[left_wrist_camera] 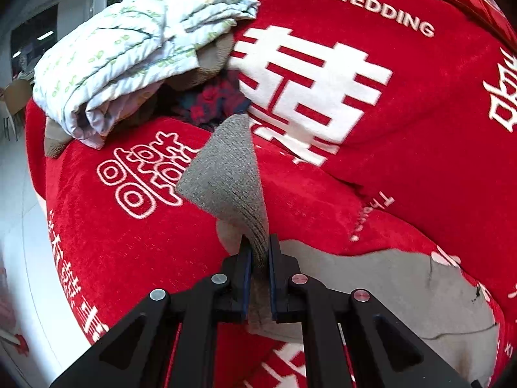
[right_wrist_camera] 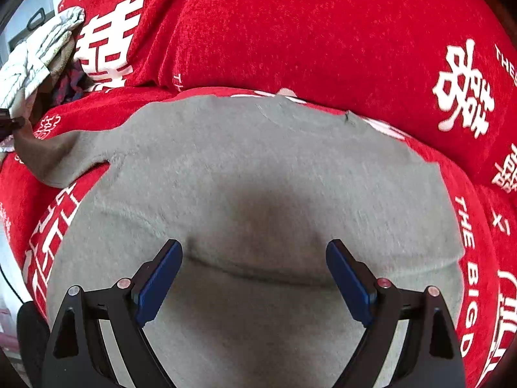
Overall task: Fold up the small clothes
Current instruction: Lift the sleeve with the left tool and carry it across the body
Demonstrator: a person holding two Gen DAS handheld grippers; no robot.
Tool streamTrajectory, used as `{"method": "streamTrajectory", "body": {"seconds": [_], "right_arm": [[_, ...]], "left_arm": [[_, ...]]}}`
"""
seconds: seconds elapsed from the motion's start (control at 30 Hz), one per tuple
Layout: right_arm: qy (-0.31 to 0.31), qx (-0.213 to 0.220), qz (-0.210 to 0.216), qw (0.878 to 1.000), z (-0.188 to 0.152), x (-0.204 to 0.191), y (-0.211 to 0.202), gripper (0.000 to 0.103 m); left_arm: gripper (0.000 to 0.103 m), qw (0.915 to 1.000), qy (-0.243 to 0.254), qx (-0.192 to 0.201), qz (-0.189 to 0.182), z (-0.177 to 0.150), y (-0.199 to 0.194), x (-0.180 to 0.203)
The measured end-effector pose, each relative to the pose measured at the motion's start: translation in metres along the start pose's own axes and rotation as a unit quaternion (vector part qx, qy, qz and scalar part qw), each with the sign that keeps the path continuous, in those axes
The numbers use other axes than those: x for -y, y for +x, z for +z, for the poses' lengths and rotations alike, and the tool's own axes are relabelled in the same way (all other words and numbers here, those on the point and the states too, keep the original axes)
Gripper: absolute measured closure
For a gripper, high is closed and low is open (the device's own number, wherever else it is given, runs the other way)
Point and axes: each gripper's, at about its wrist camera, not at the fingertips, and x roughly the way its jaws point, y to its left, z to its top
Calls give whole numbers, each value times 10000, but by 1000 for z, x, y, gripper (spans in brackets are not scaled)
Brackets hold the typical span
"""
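While the left tool [left_wrist_camera: 260, 252] pinches the grey garment [left_wrist_camera: 226, 174], the right tool [right_wrist_camera: 254, 278] gapes.

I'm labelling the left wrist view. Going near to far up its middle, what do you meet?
left gripper → grey garment pinched in it → dark patterned cloth → white leaf-print bundle.

A sofa [right_wrist_camera: 290, 32] in a red cover printed with white characters carries a grey garment [right_wrist_camera: 258, 177] spread on its seat and a bundle of pale patterned bedding [left_wrist_camera: 129, 51] at its far-left end.
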Motion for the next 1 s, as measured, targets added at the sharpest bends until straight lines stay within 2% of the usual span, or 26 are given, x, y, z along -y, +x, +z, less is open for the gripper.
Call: {"method": "streamTrajectory", "body": {"seconds": [0.43, 1.0], "right_arm": [[263, -37, -102, 9996, -36, 40, 1, 11], [505, 231, -125, 9984, -52, 77, -12, 11]], "left_arm": [[93, 9982, 486, -323, -136, -31, -8, 62], [93, 9908, 1262, -359, -344, -69, -35, 141]]}}
